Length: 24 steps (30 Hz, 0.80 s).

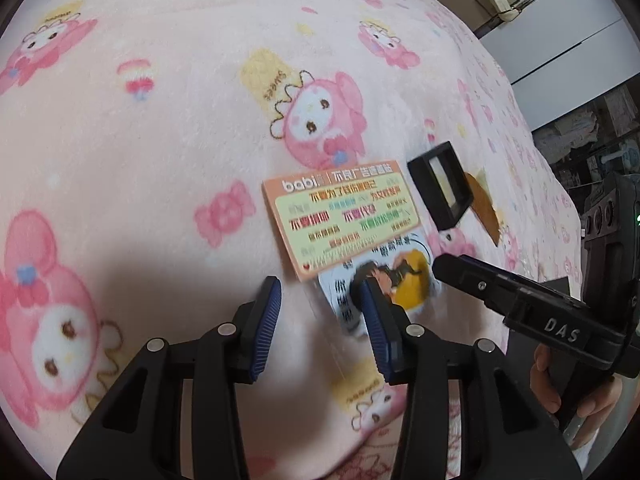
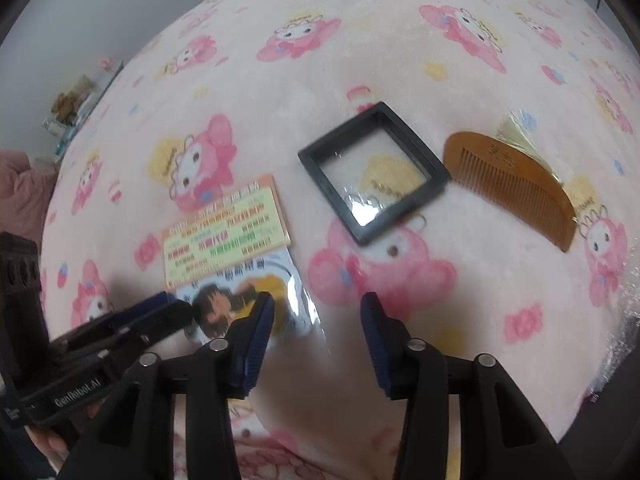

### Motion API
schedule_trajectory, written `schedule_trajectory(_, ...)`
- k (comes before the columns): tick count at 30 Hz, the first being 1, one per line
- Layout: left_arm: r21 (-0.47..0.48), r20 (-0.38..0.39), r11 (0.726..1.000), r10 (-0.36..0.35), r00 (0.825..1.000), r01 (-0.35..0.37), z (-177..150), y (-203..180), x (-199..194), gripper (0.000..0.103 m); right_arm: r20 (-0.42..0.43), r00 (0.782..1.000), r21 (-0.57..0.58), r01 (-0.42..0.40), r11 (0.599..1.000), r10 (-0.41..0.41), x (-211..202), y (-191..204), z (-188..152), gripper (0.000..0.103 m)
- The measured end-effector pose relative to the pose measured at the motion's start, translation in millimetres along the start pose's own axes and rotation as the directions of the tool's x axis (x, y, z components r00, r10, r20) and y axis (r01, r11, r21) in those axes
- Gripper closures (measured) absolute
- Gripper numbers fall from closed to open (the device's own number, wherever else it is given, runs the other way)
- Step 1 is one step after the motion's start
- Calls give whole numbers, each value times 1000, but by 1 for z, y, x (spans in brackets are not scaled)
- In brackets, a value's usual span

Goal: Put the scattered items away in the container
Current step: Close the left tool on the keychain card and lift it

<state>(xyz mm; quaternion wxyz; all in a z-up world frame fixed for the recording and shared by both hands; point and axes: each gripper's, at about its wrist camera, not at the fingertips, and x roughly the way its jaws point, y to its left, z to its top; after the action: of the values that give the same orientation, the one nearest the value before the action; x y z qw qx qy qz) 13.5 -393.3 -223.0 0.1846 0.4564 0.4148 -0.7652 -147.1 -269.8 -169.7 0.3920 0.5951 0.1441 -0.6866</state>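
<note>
On a pink cartoon-print blanket (image 1: 160,140) lie an orange-and-green printed card (image 1: 342,218) (image 2: 226,230), a sleeved picture card (image 1: 380,284) (image 2: 244,300) partly under it, a black square frame box with a clear window (image 1: 440,184) (image 2: 374,170), and a wooden comb (image 2: 510,184) (image 1: 482,204). My left gripper (image 1: 320,328) is open and empty, just before the picture card. My right gripper (image 2: 318,344) is open and empty, right of the picture card; it also shows in the left wrist view (image 1: 440,268).
The blanket's edge drops off at the right, with bubble wrap (image 2: 624,300) there. White cabinets (image 1: 560,40) and dark shelving stand beyond the far edge. Small clutter (image 2: 76,104) sits at the far left corner.
</note>
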Motion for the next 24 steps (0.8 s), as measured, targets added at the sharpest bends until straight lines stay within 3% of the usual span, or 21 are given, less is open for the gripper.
schedule_trajectory(5,13,-7,1000,-11,1000,12,3,-10,7,62,-69,992,33,-101,994,103,19,2,7,59)
schedule_trajectory(12,88,-73,996,-13,997,19,-8,-19,9,61,-142,976,58,-155,986,162,3,6,-19,62)
schedule_trajectory(17,-2,-41,1000,-2,999,2,-9,-7,6,60,-92,995,-9,-39,999,38,-5,20,-25,62)
schedule_trajectory(20,-33,38,997,64,997,-62,-4,-6,0,60,-43,997,-4,-59,998,59,-5,19,-17,63)
schedule_trajectory(24,-15,-14,999,44,999,-44,-2,-12,14,64,-59,996,-7,-71,997,71,8,22,-8,63)
